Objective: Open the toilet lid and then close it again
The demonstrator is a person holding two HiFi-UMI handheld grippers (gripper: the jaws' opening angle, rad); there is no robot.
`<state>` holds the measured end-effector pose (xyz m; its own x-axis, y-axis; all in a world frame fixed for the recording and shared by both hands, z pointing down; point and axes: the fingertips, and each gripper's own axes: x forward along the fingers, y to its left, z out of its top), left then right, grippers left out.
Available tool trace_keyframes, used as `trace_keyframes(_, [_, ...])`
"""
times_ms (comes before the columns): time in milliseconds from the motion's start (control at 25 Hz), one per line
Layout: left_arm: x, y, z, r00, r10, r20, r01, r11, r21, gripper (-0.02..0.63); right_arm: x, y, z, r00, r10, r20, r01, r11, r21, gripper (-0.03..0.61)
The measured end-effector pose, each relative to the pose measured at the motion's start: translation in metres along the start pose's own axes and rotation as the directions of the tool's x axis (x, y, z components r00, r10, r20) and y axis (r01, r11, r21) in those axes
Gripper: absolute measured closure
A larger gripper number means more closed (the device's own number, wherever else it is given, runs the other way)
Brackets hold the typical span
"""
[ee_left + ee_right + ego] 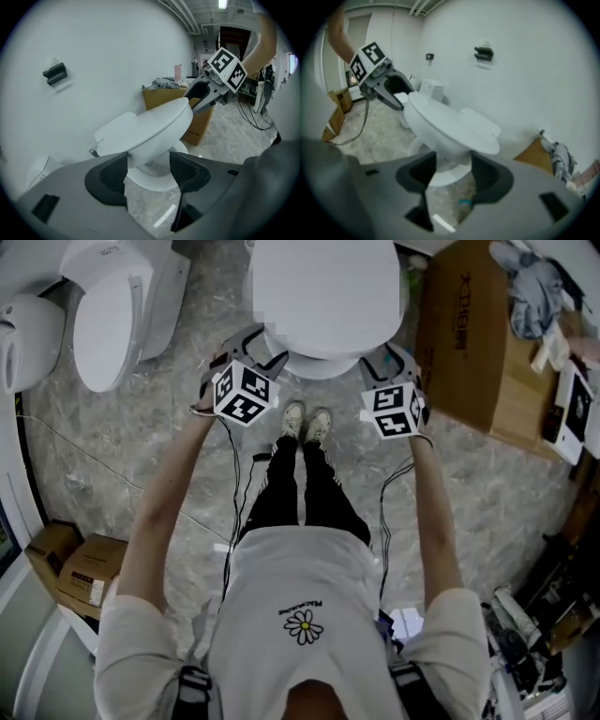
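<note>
Since the closed toilet lid (150, 123) lies flat on the bowl (157, 146) and looks stiff, smooth and slippery, the wide, empty left claw (149, 171) and right claw (452, 178) flanking its front should probably pinch the front rim.

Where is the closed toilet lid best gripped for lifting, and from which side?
Probably its front rim, coming from the front, opposite the hinge end by the wall. The toilet lid lies flat and its thin edge overhangs the bowl there, giving jaws something to pinch.
</note>
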<state>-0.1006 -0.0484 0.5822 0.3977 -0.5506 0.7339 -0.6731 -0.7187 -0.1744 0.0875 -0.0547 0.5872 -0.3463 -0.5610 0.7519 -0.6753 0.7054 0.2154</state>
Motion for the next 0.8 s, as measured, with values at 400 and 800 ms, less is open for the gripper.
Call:
trace_keyframes(400, [0.025, -0.037, -0.055, 0.990, -0.065, -0.128, 0.062, 0.998, -0.031, 0.324, 0.022, 0.038, -0.048, 0.989, 0.112, -0.098, -0.102, 0.989, 0.105, 0.342])
trace_keyframes(800, [0.055, -0.060, -0.106, 0.971, -0.119, -0.205, 0.096, 0.988, -0.120, 0.324, 0.052, 0.072, -0.089, 0.963, 0.220, -0.156, -0.190, 0.964, 0.186, 0.342])
